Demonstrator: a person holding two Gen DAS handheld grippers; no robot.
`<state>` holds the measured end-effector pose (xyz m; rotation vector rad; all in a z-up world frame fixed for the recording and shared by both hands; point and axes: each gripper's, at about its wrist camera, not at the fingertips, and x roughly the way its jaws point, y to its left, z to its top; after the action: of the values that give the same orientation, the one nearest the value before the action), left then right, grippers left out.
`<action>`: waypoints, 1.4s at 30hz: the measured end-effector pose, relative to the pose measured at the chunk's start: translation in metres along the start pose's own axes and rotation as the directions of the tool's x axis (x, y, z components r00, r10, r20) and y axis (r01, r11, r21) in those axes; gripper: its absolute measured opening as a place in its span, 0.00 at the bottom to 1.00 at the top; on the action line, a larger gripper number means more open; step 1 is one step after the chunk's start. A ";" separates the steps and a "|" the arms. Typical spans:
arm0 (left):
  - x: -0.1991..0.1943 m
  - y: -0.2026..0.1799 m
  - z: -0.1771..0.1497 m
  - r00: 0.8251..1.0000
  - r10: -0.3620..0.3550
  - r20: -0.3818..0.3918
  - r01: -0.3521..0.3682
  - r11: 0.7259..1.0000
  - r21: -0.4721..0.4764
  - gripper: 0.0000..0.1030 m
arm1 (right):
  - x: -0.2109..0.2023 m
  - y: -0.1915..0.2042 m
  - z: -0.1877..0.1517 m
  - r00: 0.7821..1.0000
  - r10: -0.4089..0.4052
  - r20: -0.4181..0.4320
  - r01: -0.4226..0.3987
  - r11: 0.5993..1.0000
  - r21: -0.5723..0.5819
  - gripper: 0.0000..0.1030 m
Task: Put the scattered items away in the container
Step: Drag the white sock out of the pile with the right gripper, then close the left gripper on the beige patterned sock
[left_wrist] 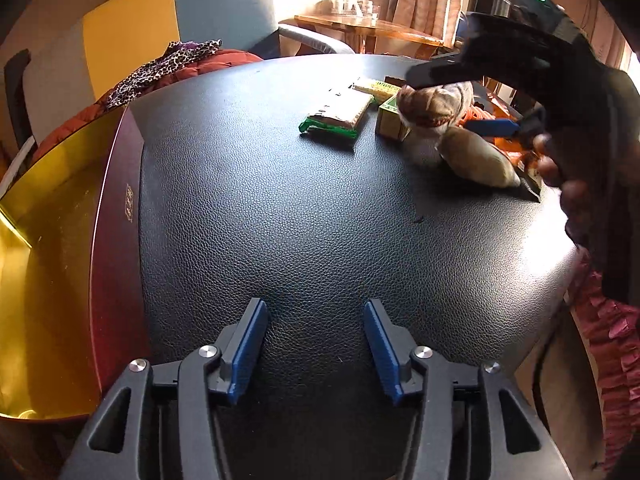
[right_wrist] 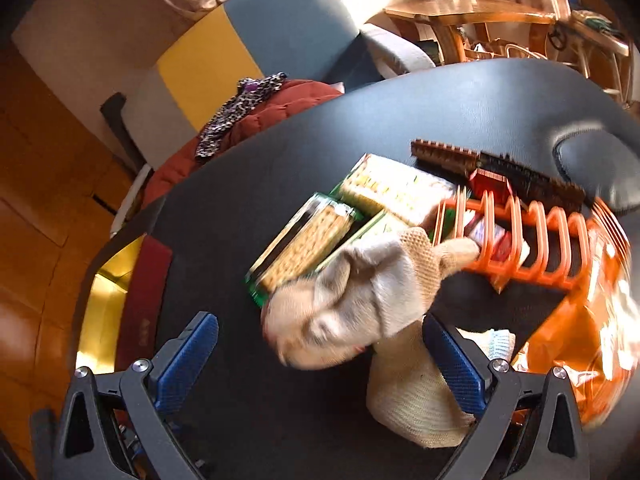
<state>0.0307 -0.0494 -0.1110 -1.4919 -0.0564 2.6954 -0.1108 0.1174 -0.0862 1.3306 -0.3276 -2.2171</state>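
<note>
A beige and grey sock bundle [right_wrist: 352,304] lies on the black table, between the fingers of my open right gripper [right_wrist: 320,356]; the jaws stand wide apart around it. The sock also shows in the left wrist view [left_wrist: 440,116], under the right gripper [left_wrist: 476,96]. My left gripper [left_wrist: 316,344] is open and empty, low over bare table. The gold-lined box with a maroon rim [left_wrist: 52,240] stands at the table's left edge. Green cracker packets [right_wrist: 304,240] and a yellow box [left_wrist: 390,118] lie beside the sock.
An orange wire rack [right_wrist: 528,236] and orange bag [right_wrist: 600,320] sit right of the sock. A brown comb-like strip [right_wrist: 496,172] lies behind them. A red jacket with leopard cloth [left_wrist: 168,68] and a blue chair [left_wrist: 228,4] stand beyond the table.
</note>
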 end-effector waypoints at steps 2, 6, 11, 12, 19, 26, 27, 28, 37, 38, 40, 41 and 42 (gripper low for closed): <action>-0.001 0.001 -0.002 1.000 -0.005 0.006 0.005 1.000 -0.009 0.51 | -0.007 -0.002 -0.010 1.000 0.025 0.006 -0.025 1.000 0.016 1.00; -0.001 0.002 -0.006 1.000 -0.020 0.013 0.020 1.000 -0.012 0.55 | -0.021 -0.002 -0.032 0.999 0.046 0.026 -0.047 0.998 0.036 1.00; 0.000 -0.002 -0.010 1.000 -0.006 0.011 0.006 1.000 0.011 0.63 | -0.043 -0.003 -0.052 0.997 0.052 0.058 -0.056 0.996 0.067 1.00; 0.000 -0.003 -0.011 1.000 -0.003 0.010 0.002 1.000 0.019 0.63 | -0.049 -0.005 -0.056 0.996 0.049 0.068 -0.054 0.996 0.074 1.00; -0.009 -0.011 0.007 0.998 0.060 0.033 -0.062 0.995 0.081 0.62 | -0.079 -0.017 -0.082 0.992 0.028 0.123 -0.042 0.993 0.107 1.00; -0.010 -0.036 0.071 0.996 -0.004 0.085 -0.012 0.984 0.180 0.62 | -0.095 -0.020 -0.092 0.987 0.041 0.153 -0.056 0.994 0.091 1.00; -0.007 -0.042 0.079 0.996 -0.005 0.086 -0.012 0.979 0.202 0.62 | -0.094 -0.021 -0.093 0.988 0.035 0.152 -0.049 0.995 0.089 1.00; -0.004 -0.048 0.087 0.996 -0.006 0.086 -0.013 0.975 0.223 0.62 | -0.094 -0.021 -0.094 0.988 0.026 0.150 -0.040 0.996 0.086 1.00; 0.043 -0.088 0.109 1.000 0.006 0.019 -0.011 0.949 0.314 0.55 | -0.082 -0.035 -0.096 0.991 -0.043 0.128 0.029 0.994 0.107 1.00; 0.047 -0.090 0.110 1.000 0.007 0.009 -0.009 0.948 0.318 0.52 | -0.082 -0.036 -0.096 0.991 -0.048 0.127 0.033 0.993 0.111 1.00; 0.054 -0.090 0.109 1.000 0.004 -0.004 -0.002 0.951 0.310 0.50 | -0.081 -0.039 -0.096 0.991 -0.055 0.125 0.040 0.993 0.114 1.00; 0.057 -0.090 0.109 1.000 0.003 -0.010 0.000 0.953 0.303 0.48 | -0.080 -0.040 -0.096 0.991 -0.058 0.122 0.044 0.992 0.116 1.00; 0.059 -0.090 0.109 1.000 0.002 -0.017 0.003 0.954 0.299 0.46 | -0.079 -0.041 -0.096 0.991 -0.064 0.118 0.050 0.992 0.114 1.00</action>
<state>-0.0896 0.0438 -0.0979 -1.4193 0.3373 2.5458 -0.0105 0.2004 -0.0930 1.2791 -0.4695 -2.3635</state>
